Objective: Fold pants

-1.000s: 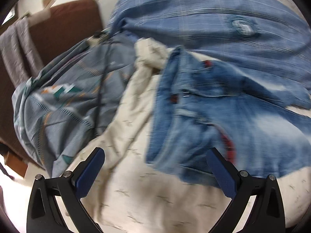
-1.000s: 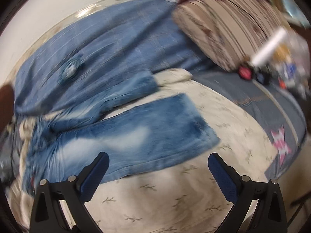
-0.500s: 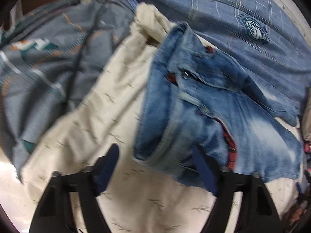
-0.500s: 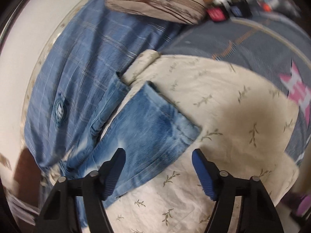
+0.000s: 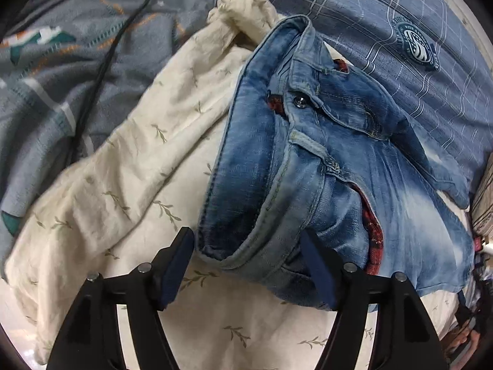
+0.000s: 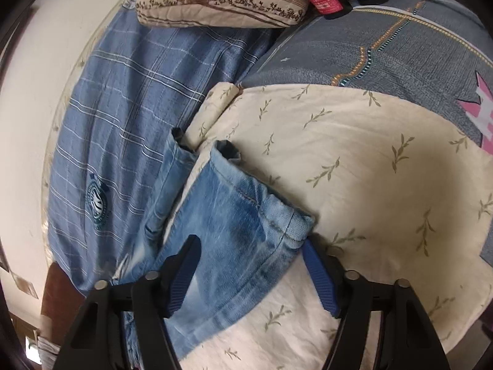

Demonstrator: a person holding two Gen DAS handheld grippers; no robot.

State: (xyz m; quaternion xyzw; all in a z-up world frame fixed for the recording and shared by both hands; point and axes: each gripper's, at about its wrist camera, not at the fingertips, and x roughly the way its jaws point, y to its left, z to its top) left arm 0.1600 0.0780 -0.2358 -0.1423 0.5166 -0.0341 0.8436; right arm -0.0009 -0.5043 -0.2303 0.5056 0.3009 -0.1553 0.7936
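The jeans (image 5: 339, 160) are lying on the cream leaf-print sheet (image 5: 129, 166) on the bed, with one leg overlapping the blue plaid cover (image 6: 123, 98) along the bed's far edge. The left tongs (image 5: 248, 268) are now straddling the waistband corner, spread but narrower than a second ago. The right tongs (image 6: 252, 274) are likewise spread, having closed in from above the sheet to bracket the near leg's hem (image 6: 271, 212). Neither pair is pinching fabric yet.
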